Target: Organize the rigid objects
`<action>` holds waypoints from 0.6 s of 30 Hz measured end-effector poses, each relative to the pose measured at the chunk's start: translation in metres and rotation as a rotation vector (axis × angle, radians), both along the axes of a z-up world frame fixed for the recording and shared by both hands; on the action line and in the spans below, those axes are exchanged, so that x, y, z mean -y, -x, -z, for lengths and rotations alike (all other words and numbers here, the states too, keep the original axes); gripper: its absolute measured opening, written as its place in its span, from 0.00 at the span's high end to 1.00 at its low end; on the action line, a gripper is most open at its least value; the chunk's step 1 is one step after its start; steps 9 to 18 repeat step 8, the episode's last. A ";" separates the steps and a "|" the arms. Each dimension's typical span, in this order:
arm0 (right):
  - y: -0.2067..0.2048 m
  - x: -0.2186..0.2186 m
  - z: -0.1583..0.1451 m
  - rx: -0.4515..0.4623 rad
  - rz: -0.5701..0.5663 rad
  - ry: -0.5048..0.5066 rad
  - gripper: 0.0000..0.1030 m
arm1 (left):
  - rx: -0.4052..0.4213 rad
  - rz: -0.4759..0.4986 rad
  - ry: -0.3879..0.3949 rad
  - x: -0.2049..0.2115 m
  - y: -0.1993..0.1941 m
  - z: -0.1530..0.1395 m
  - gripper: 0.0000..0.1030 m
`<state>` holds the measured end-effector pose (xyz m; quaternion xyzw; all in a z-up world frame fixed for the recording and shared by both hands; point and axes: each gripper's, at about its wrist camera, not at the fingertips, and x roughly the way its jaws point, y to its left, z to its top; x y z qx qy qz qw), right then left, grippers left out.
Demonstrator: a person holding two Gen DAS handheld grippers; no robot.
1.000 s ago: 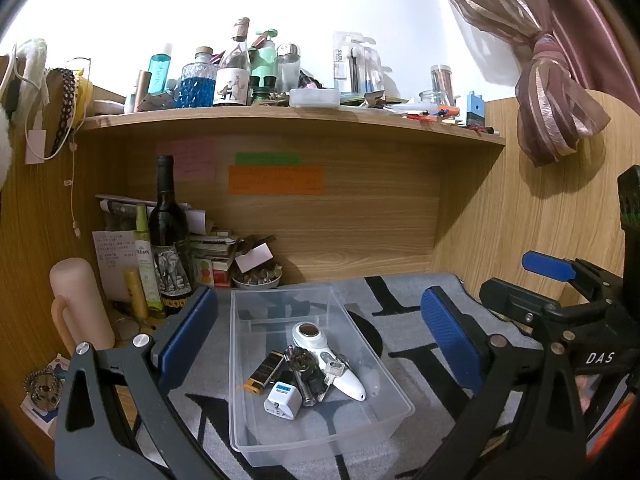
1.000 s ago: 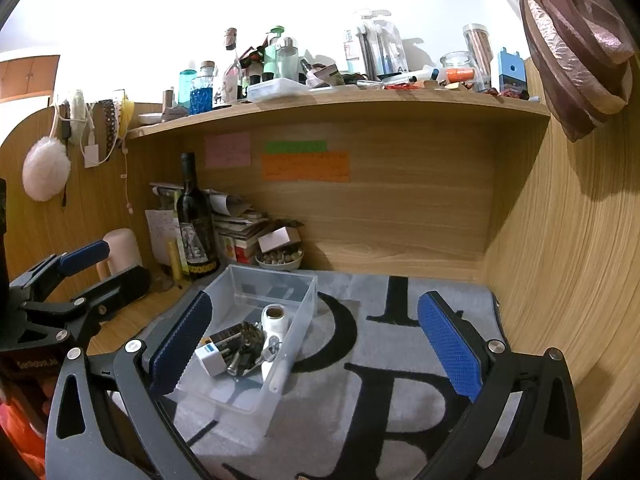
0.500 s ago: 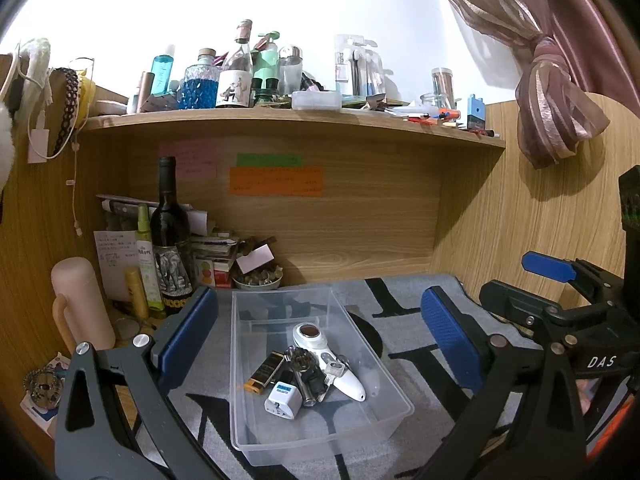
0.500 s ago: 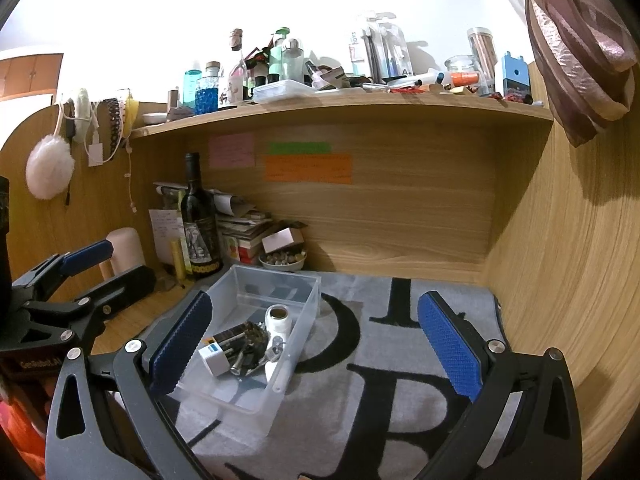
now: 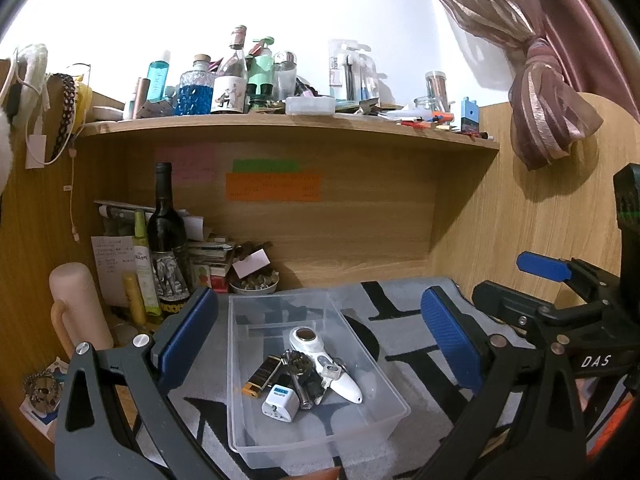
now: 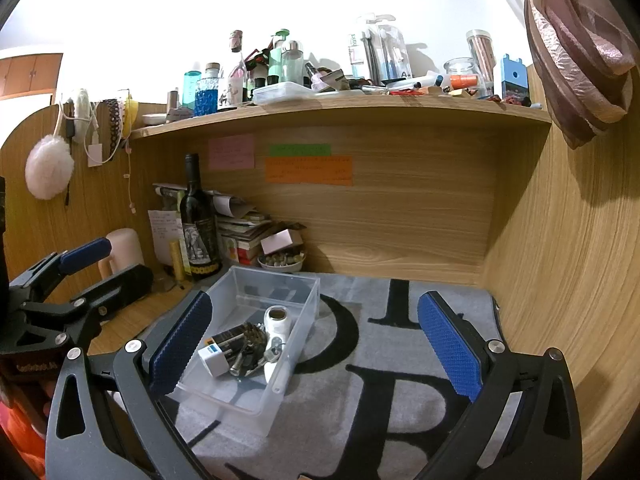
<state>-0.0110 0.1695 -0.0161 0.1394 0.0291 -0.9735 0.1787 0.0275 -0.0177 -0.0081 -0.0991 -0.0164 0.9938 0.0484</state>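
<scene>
A clear plastic bin (image 5: pixel 362 428) (image 6: pixel 298 322) stands on the grey lettered mat. In it lie a white handheld device (image 5: pixel 320 354) (image 6: pixel 277 322), a white plug adapter (image 5: pixel 281 402) (image 6: pixel 213 359), a black and gold lighter (image 5: pixel 260 376) and a bunch of keys (image 5: pixel 300 376). My left gripper (image 5: pixel 318 342) is open and empty, held above the bin. My right gripper (image 6: pixel 314 348) is open and empty, above the mat just right of the bin. Each gripper also shows at the side of the other's view, the right one (image 5: pixel 540 280) and the left one (image 6: pixel 80 276).
A dark wine bottle (image 5: pixel 166 240) (image 6: pixel 198 220), a pink tumbler (image 5: pixel 78 312), stacked books (image 6: pixel 240 232) and a small bowl (image 5: pixel 254 285) crowd the back left corner. A cluttered shelf (image 5: pixel 280 122) hangs above. Wooden walls close the back and right. A curtain (image 5: pixel 548 120) hangs at right.
Both views have shifted very slightly; the scene sits a little lower in the right wrist view. Both grippers stay open and the bin's contents are unmoved.
</scene>
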 end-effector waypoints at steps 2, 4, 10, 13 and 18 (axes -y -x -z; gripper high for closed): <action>0.000 0.000 0.000 0.001 0.000 0.000 0.00 | 0.007 0.000 -0.003 0.000 0.002 0.000 0.00; 0.001 -0.001 0.000 0.004 0.000 0.002 0.00 | 0.015 -0.003 -0.008 0.001 0.004 0.000 0.00; 0.002 0.000 0.000 0.008 0.005 0.004 0.00 | 0.031 -0.004 -0.013 0.004 0.008 0.002 0.00; 0.002 0.000 0.000 0.008 0.005 0.004 0.00 | 0.031 -0.004 -0.013 0.004 0.008 0.002 0.00; 0.002 0.000 0.000 0.008 0.005 0.004 0.00 | 0.031 -0.004 -0.013 0.004 0.008 0.002 0.00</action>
